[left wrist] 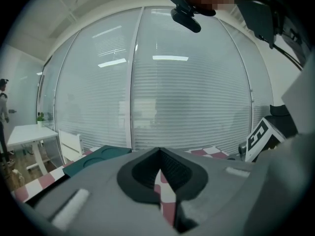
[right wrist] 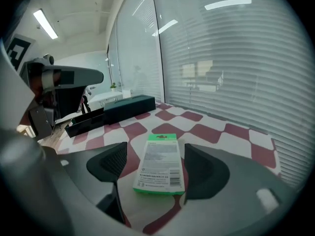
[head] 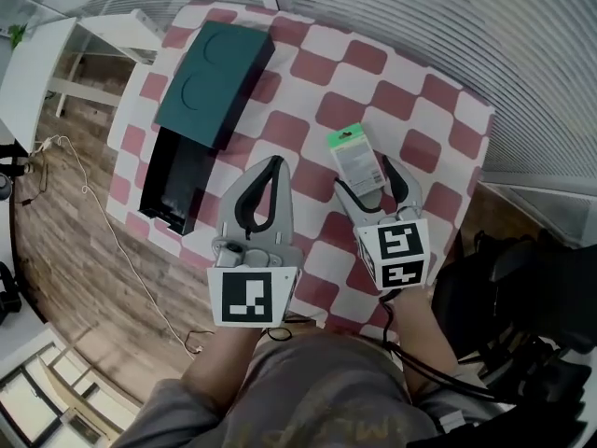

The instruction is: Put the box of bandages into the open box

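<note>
the right gripper [right wrist: 153,157] has its jaws spread wide around the box of bandages [head: 355,161], ready to pinch it. the left gripper [head: 272,168] is squeezed closed and holds nothing. the open box [head: 173,180] waits at nine o'clock.

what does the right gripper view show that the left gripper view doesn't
Only the right gripper view: the bandage box lying flat between the open right claw, and the black open box. Only the left gripper view: the left claw shut on nothing, a white table, the right gripper's marker cube. Both: the teal lid, checked cloth and blinds.
</note>
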Tool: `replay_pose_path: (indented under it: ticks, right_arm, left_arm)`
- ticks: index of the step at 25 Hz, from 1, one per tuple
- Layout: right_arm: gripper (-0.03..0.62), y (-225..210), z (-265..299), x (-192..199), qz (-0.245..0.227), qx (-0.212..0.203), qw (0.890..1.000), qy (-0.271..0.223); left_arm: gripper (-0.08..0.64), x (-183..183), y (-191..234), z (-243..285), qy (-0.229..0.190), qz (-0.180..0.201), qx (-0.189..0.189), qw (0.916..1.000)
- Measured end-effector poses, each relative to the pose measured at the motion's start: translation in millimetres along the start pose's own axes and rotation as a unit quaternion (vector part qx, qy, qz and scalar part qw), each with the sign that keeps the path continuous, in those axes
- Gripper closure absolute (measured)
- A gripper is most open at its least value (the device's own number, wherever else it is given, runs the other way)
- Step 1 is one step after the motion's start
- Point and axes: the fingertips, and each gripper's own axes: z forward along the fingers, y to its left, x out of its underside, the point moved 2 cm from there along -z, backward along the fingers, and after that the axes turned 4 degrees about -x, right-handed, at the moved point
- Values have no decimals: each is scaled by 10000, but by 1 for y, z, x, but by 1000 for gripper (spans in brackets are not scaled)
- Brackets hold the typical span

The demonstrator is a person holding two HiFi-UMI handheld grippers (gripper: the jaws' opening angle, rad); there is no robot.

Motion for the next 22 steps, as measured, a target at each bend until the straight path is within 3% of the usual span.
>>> replay_pose_path:
  ticks: [7, 13, 22]
  right_arm:
    - [178, -6, 21, 33, 141, 53, 9983, 566]
    - [195, -3, 25, 38, -172, 142, 9959, 881]
    - [206, -1, 13, 12, -80, 148, 9991, 379]
  left_arm:
    - [560, 22, 9, 20, 234, -121, 137, 9996]
    - [560, 29, 13, 25, 317, -179, 149, 9992]
    - [560, 17, 17, 14, 146, -115, 22, 9998]
